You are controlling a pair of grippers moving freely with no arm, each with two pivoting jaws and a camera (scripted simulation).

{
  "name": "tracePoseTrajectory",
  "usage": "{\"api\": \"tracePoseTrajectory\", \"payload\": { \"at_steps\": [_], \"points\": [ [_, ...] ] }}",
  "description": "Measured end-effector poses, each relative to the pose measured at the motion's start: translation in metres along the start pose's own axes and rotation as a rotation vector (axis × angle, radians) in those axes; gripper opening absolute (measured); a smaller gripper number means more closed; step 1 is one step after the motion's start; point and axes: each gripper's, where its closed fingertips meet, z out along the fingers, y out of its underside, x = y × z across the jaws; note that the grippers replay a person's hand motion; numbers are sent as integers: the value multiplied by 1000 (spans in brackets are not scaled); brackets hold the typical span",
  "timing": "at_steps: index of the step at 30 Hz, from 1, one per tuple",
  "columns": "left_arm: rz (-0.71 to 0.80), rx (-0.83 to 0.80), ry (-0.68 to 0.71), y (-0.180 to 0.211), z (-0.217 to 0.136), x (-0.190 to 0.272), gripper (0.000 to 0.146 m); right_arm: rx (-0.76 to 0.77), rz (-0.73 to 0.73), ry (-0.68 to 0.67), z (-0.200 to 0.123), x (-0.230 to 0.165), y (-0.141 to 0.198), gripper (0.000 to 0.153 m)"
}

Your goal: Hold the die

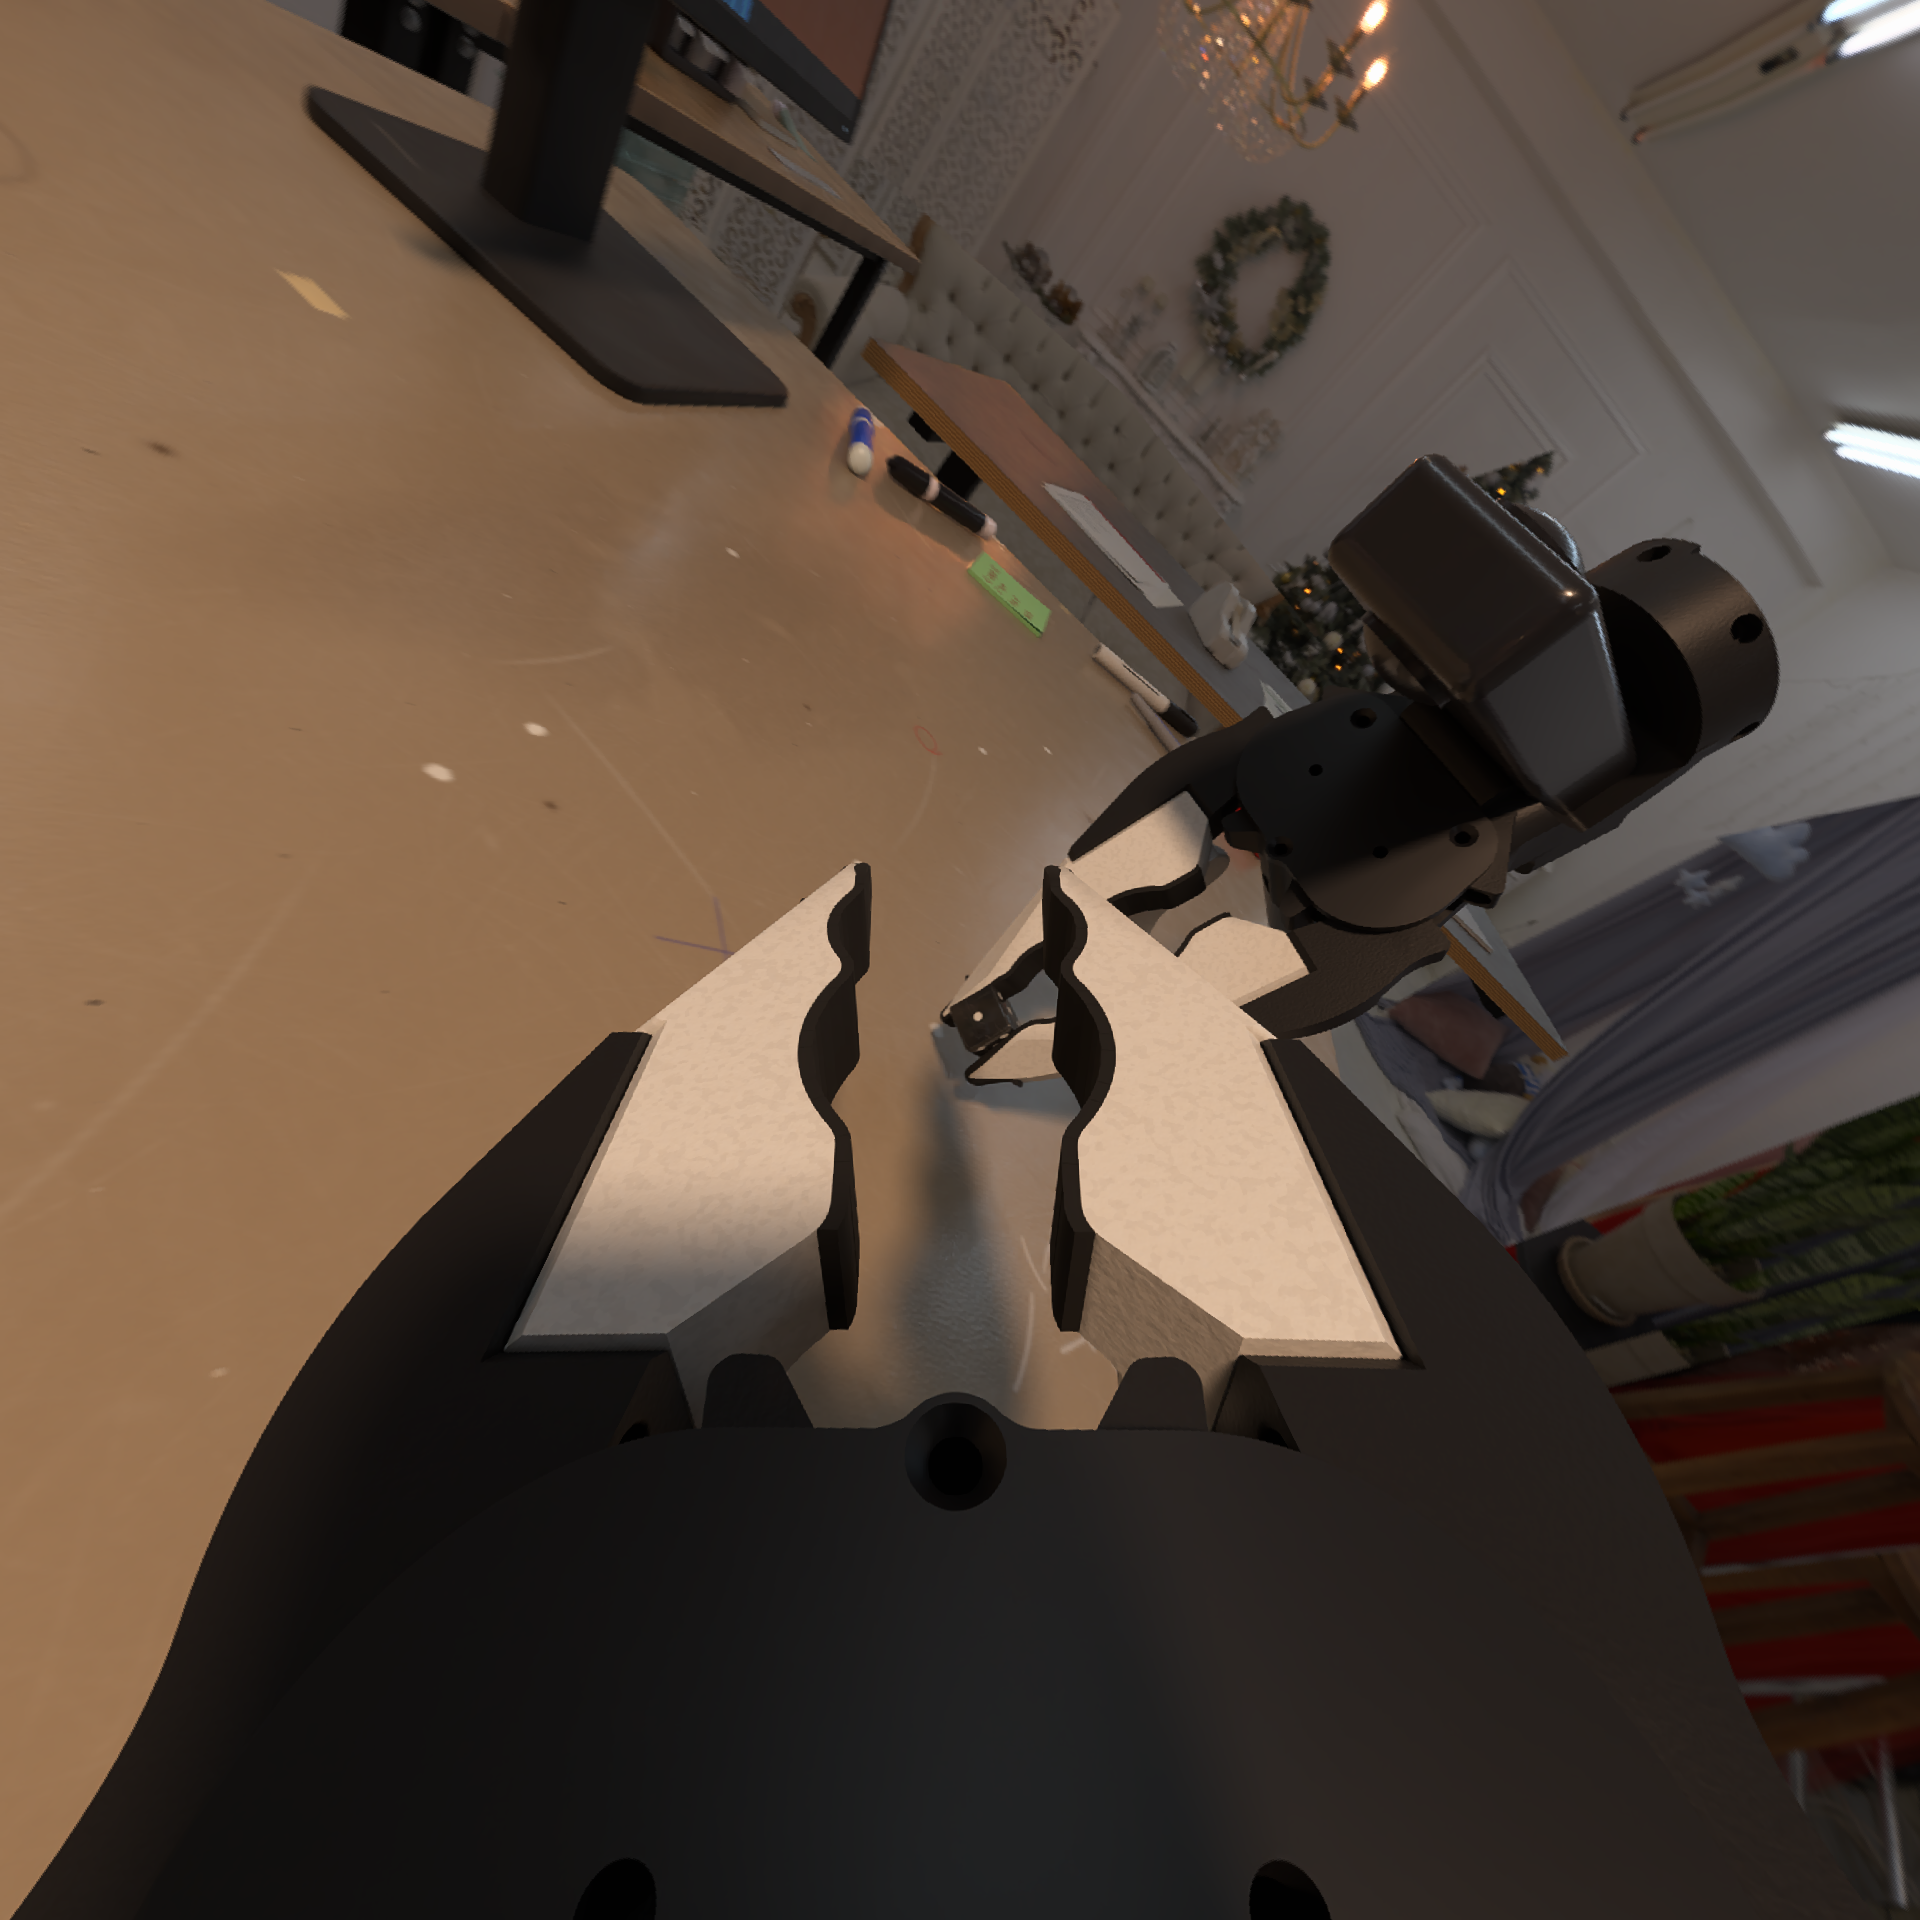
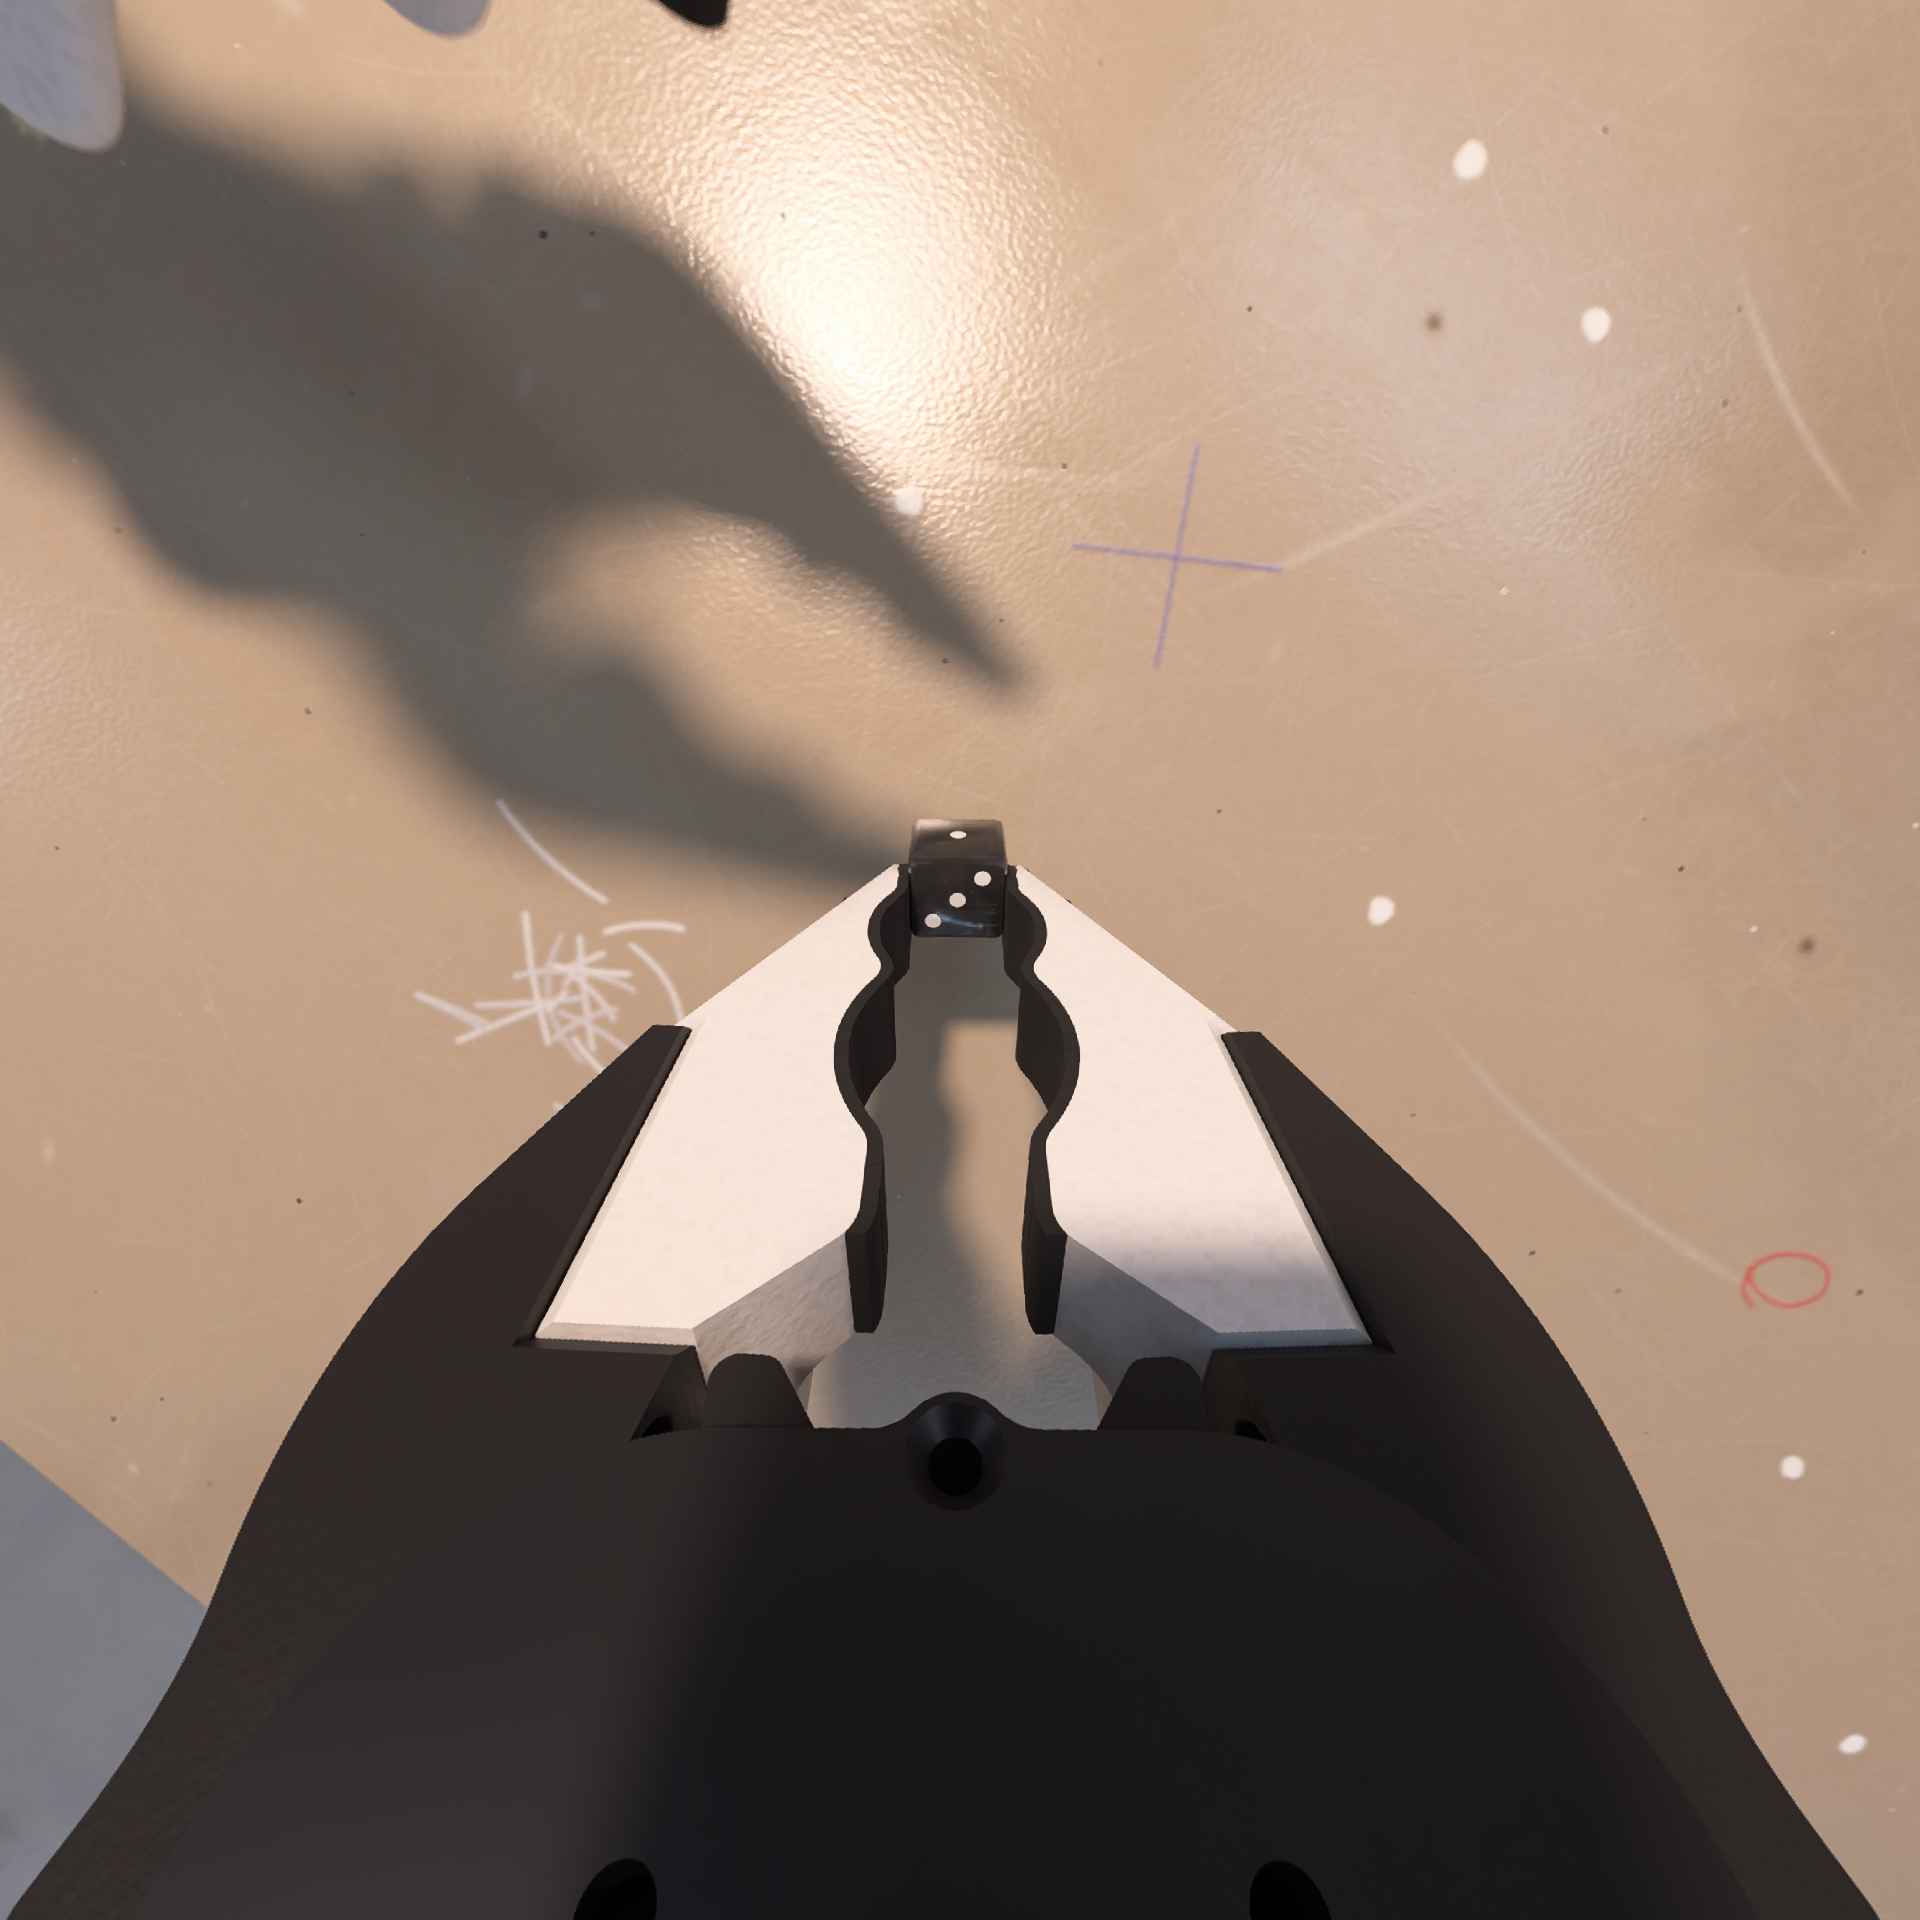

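The die (image 2: 958, 883) is small and black with white pips. My right gripper (image 2: 958, 878) is shut on it at the fingertips and holds it above the tan table (image 2: 1351, 312). In the left wrist view the die (image 1: 982, 1023) sits between the right gripper's (image 1: 977, 1029) white fingertips, just beyond my left gripper. My left gripper (image 1: 956, 883) is open and empty, its fingers pointing toward the die, with its right fingertip (image 1: 1060, 914) close in front of the right gripper.
A black monitor stand (image 1: 540, 239) rests on the table at the far left. A blue marker (image 1: 860, 442), a black marker (image 1: 935, 497) and a green block (image 1: 1008, 594) lie near the table's far edge. A further desk (image 1: 997, 436) stands behind.
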Motion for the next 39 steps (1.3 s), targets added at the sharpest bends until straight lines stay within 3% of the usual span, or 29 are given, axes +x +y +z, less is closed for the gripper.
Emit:
{"api": "tracePoseTrajectory", "payload": {
  "at_steps": [5,10,16,26,35,39],
  "points": [
    [-10,40,-62,-16,-14,-22,34,-44,-12,-38,3,16,-10,16],
    [-15,-43,-96,-14,-21,-45,36,-42,-45,-99,3,27,-27,16],
    [-18,-95,-93,-4,-22,-47,35,-64,-193,-129,7,30,-32,16],
    [22,-135,10,3,-20,-28,2,-61,-301,-195,-2,24,-11,16],
    [82,-215,110,19,-11,-7,0,-47,-289,-192,-14,26,-3,16],
    [106,-216,93,20,-8,-7,0,-64,-313,-189,-12,22,-1,16]
  ]
}}
